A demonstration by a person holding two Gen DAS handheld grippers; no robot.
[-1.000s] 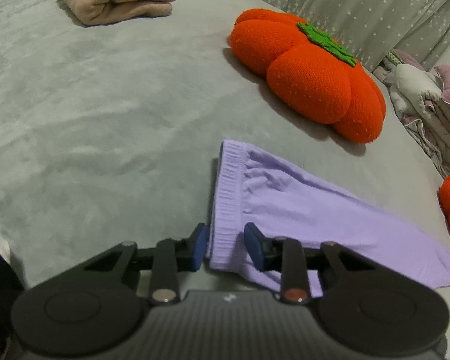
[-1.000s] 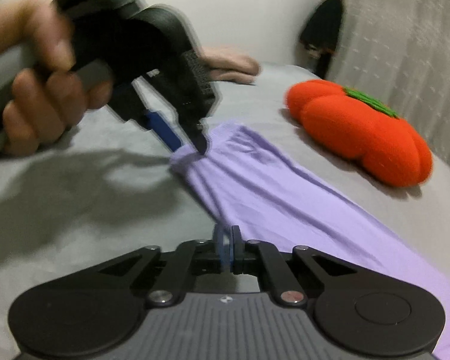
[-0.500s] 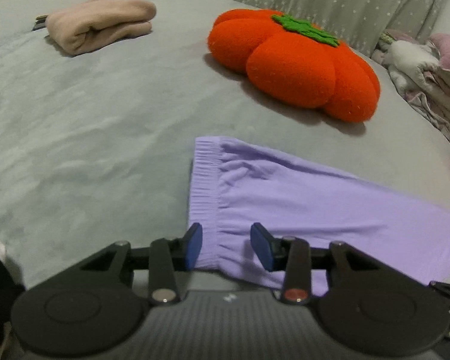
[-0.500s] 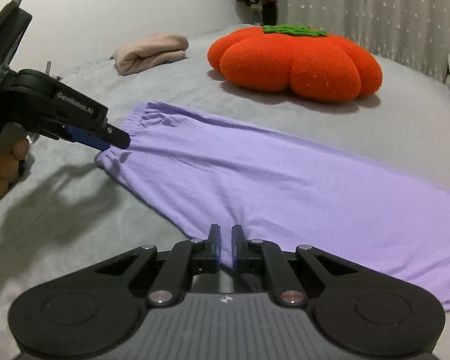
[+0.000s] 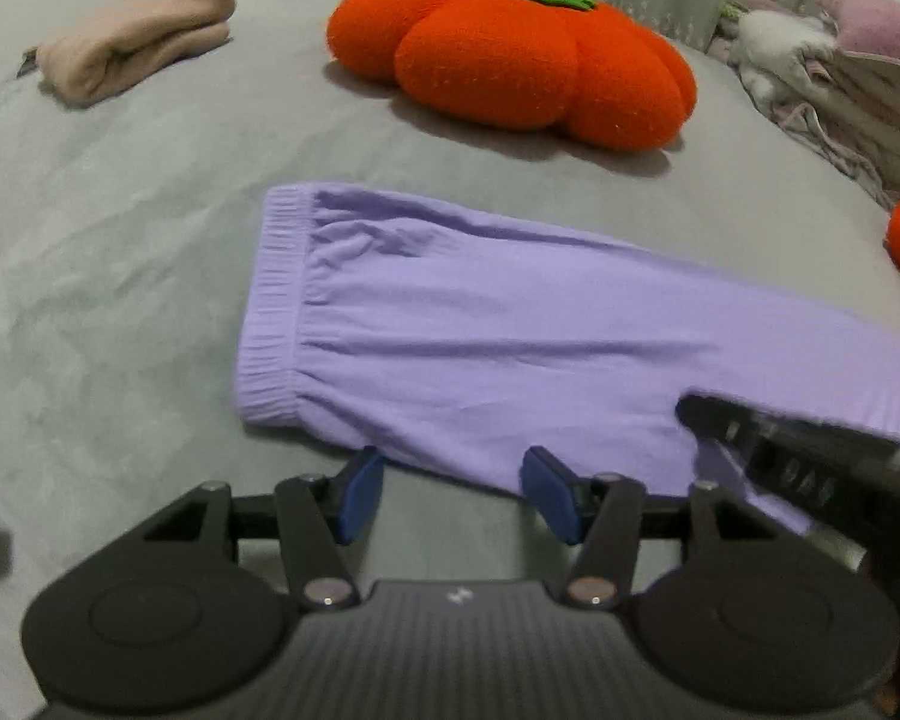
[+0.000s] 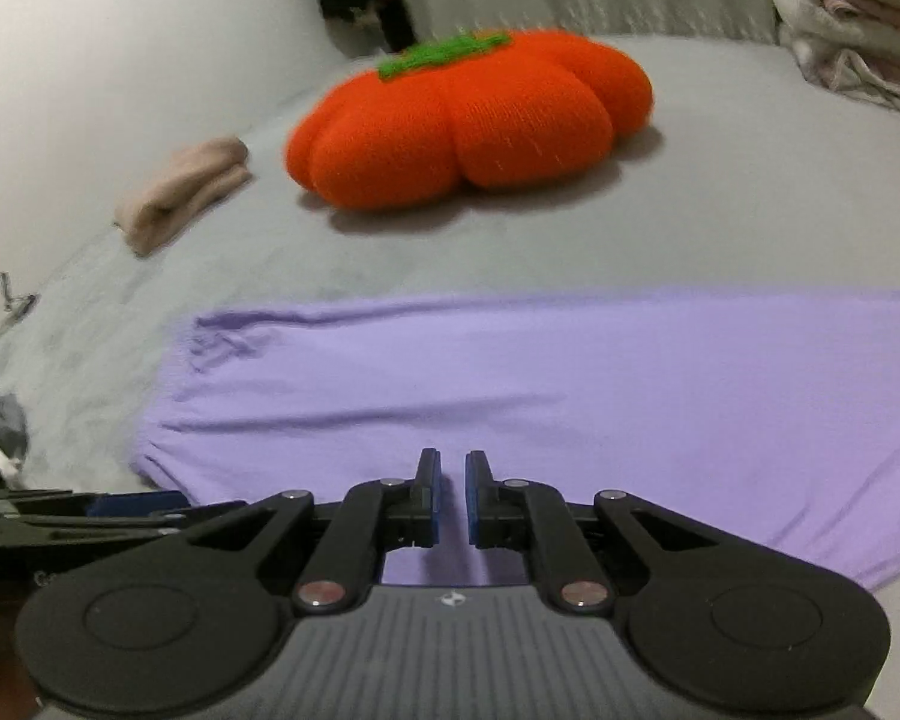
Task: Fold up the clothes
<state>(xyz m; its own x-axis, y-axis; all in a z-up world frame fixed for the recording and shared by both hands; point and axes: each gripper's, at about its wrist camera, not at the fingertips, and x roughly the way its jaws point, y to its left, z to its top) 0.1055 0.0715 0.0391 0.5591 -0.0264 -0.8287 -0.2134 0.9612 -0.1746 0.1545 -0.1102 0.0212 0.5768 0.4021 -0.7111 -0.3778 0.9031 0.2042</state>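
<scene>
Purple trousers (image 5: 510, 324): lie flat on the grey bed cover (image 5: 120, 210), seemingly doubled leg on leg, waistband (image 5: 270, 300) to the left, legs running off right; a long, narrow shape that would suit a crosswise fold.
Left gripper (image 5: 450, 480): jaws wide apart, empty, poised at the near hem just below the waistband corner, probably lined up to pinch that edge.
Right gripper (image 6: 450, 480): jaws nearly together with a narrow gap, over the near edge farther along the leg; no cloth visibly pinched.
Pink folded garment (image 5: 132, 42): well apart, far left, likely set aside.
Orange pumpkin cushion (image 5: 510, 54): beyond the trousers, clear of them.
Heaped laundry (image 5: 840, 90): far right edge.
</scene>
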